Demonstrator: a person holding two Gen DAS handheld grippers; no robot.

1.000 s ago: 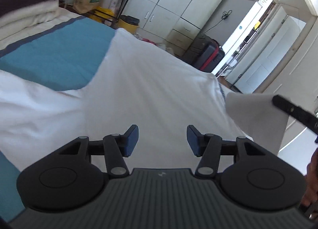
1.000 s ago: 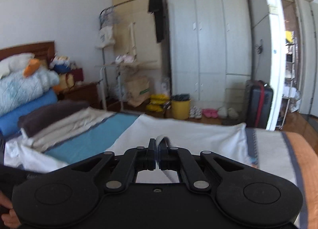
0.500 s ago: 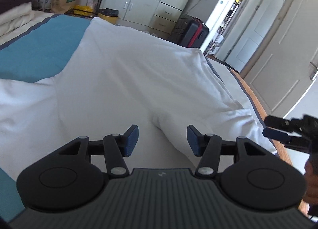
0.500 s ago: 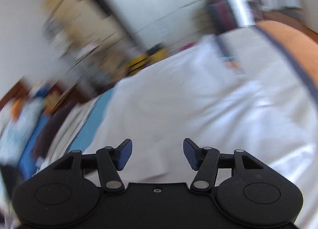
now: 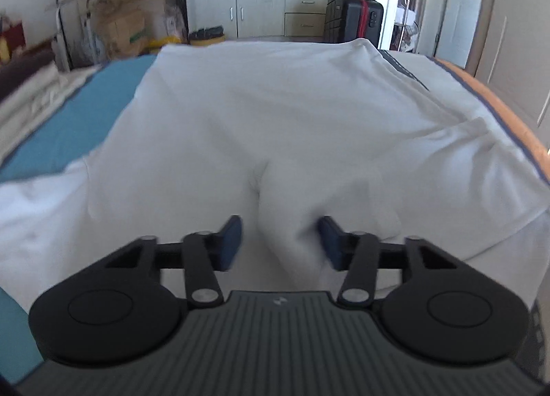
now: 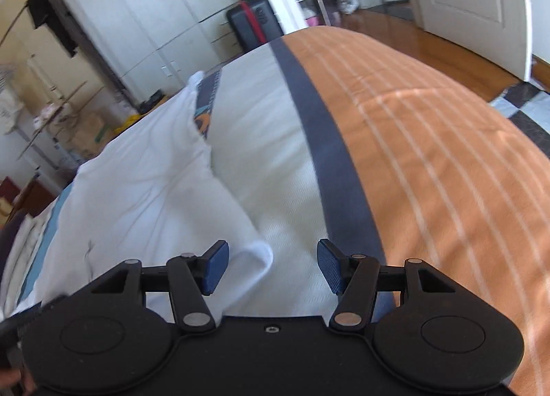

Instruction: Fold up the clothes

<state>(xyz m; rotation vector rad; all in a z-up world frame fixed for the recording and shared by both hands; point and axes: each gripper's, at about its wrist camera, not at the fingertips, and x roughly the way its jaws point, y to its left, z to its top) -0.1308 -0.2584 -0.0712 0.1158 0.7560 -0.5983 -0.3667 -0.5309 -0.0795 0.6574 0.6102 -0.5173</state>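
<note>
Through the left wrist view, the left tongs [image 5: 280,241] are closing around a raised ridge of the white garment [image 5: 275,128], which is lying spread across the bed [image 5: 68,128] just ahead of and beneath them; the ridge is sitting between the two blue pads, the right pad looking as if it is brushing the cloth while the left pad is standing apart from it, so the grip is not yet made; the fabric is looking thin, soft and light, bunching readily into creases, so it is likely to sag and slip unless a good thickness of the fold is being pinched, and this ridge seems a fair place to take hold. Through the right wrist view, the right tongs [image 6: 271,267] are standing released, pads wide apart and holding nothing; a rounded corner of the white garment [image 6: 256,251] is lying between them, nearer the left pad, with the rest of the cloth running away to the left; to the right of the tongs the bed's dark stripe [image 6: 323,141] and orange cover [image 6: 447,155] are lying bare; that loose corner looks the sensible hold for this side.
</note>
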